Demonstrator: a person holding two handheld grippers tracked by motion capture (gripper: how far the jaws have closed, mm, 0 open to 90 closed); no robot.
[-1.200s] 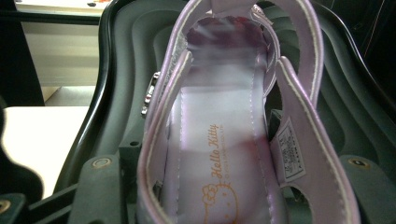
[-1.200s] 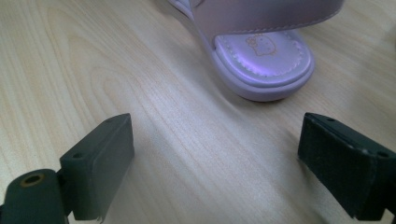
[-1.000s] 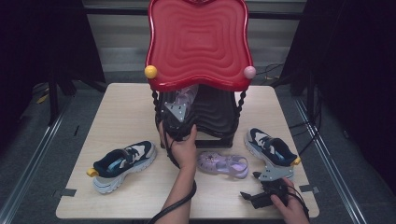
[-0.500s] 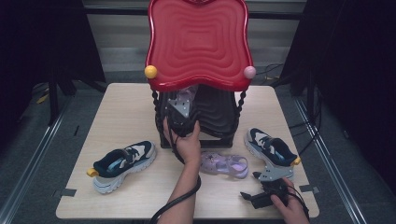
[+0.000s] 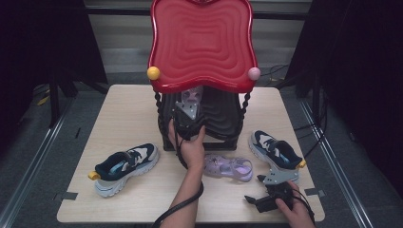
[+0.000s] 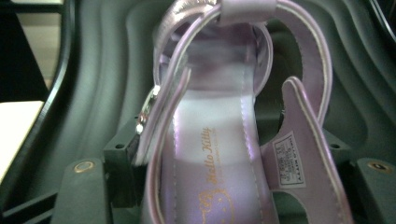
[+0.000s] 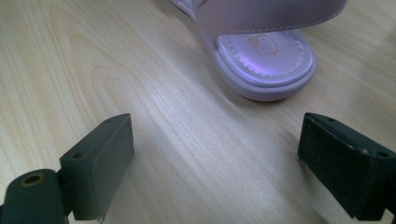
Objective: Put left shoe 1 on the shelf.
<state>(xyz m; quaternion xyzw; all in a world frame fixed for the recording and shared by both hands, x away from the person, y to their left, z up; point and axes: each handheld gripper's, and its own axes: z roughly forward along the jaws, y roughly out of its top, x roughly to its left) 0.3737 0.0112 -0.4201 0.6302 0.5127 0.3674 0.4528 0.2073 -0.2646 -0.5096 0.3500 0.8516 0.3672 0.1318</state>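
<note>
Since the earlier frames, the left gripper (image 5: 189, 108) has been pushing a little deeper into the dark ridged case (image 5: 223, 114) at the centre of the high view, and its jaws have just been opening, with a lilac sandal (image 6: 219, 154) lying between them. In the left gripper view that sandal is sitting inside the grey ribbed hollow, filling the middle of the frame; the jaws are standing spread at the lower corners, and the pads are not visibly pressing on it (the left pad is sitting just beside the buckle strap).

Two lilac sandals are showing in all: the one in the case, and a second sandal (image 5: 228, 167) lying on the wooden table (image 5: 123, 114) just right of the person's forearm, below the case. Two navy-and-white sneakers are lying there too, one sneaker (image 5: 126, 166) at lower left and the other sneaker (image 5: 275, 151) at right. One red wavy lid (image 5: 202, 42) is standing open at upper centre.

At the lower right, the right gripper (image 5: 273, 183) is resting low on the table, jaws wide apart and holding nothing, the second sandal's toe (image 7: 266, 65) lying just beyond them.
</note>
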